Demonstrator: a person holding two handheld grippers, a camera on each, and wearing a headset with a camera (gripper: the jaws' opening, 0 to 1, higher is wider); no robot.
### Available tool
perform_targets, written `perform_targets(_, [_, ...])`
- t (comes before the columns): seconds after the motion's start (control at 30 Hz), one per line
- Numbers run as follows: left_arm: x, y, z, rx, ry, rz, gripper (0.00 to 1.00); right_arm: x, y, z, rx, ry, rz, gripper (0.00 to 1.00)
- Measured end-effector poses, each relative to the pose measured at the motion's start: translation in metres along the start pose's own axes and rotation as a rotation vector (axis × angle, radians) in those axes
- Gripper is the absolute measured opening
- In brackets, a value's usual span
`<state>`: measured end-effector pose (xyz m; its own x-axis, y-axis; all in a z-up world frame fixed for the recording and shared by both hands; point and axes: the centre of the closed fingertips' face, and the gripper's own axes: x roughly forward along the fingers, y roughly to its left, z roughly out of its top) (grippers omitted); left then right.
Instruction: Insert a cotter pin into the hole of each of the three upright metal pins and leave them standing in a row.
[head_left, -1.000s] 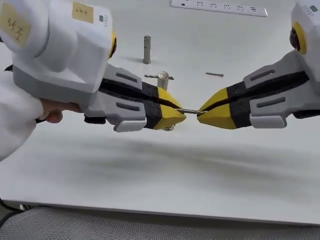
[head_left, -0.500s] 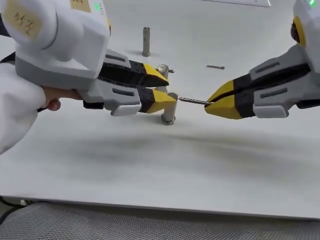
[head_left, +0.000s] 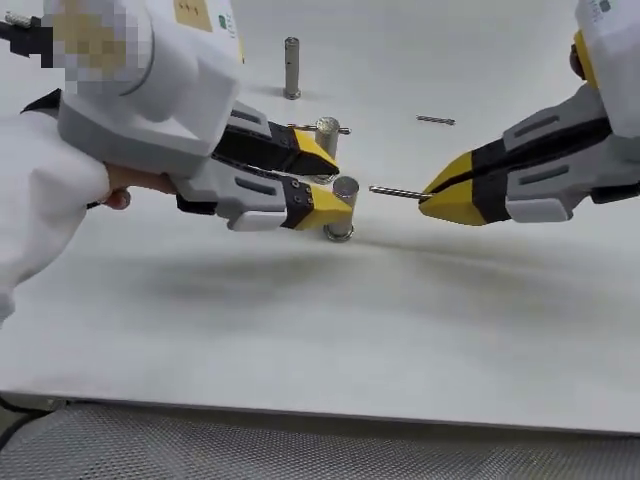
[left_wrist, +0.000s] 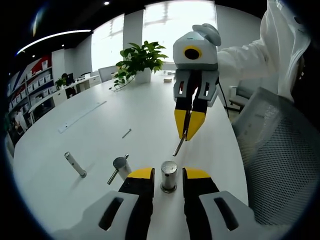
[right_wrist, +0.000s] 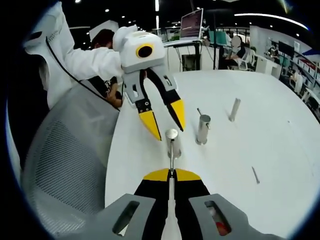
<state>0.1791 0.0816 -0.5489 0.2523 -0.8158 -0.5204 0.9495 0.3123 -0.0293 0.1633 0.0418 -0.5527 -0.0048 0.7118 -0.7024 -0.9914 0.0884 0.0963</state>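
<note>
An upright metal pin (head_left: 343, 205) stands between the jaws of my open left gripper (head_left: 338, 188); neither jaw touches it (left_wrist: 168, 176). My right gripper (head_left: 428, 197) is shut on a cotter pin (head_left: 398, 192), held level. Its tip points at the pin's top from the right, with a small gap between them. In the right gripper view the cotter pin (right_wrist: 171, 162) lines up with that pin (right_wrist: 172, 142). A second pin (head_left: 327, 135) behind it carries a cotter pin through its hole. The third pin (head_left: 291, 68) stands farther back, bare.
A loose cotter pin (head_left: 435, 121) lies on the white table (head_left: 300, 330) behind the right gripper. A white power strip (left_wrist: 80, 116) lies along the far side, a potted plant (left_wrist: 140, 60) at the table's end. A mesh chair (right_wrist: 65, 165) stands by the near edge.
My left gripper has opened, and the pin it hid now shows between its jaws. My right gripper has drawn back to the right with the cotter pin.
</note>
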Motion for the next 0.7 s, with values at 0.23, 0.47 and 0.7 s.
perform_targets(0.23, [0.003, -0.001, -0.002, 0.009, 0.014, -0.024, 0.1, 0.005, -0.003, 0.0, -0.012, 0.005, 0.011, 0.0])
perform_targets(0.47, [0.004, 0.001, -0.004, -0.007, 0.014, -0.035, 0.1, 0.008, -0.006, 0.002, -0.027, 0.008, 0.019, 0.0])
perform_targets(0.7, [0.003, -0.002, -0.004, -0.007, 0.016, -0.041, 0.1, 0.012, -0.007, 0.005, -0.051, 0.0, 0.023, 0.0])
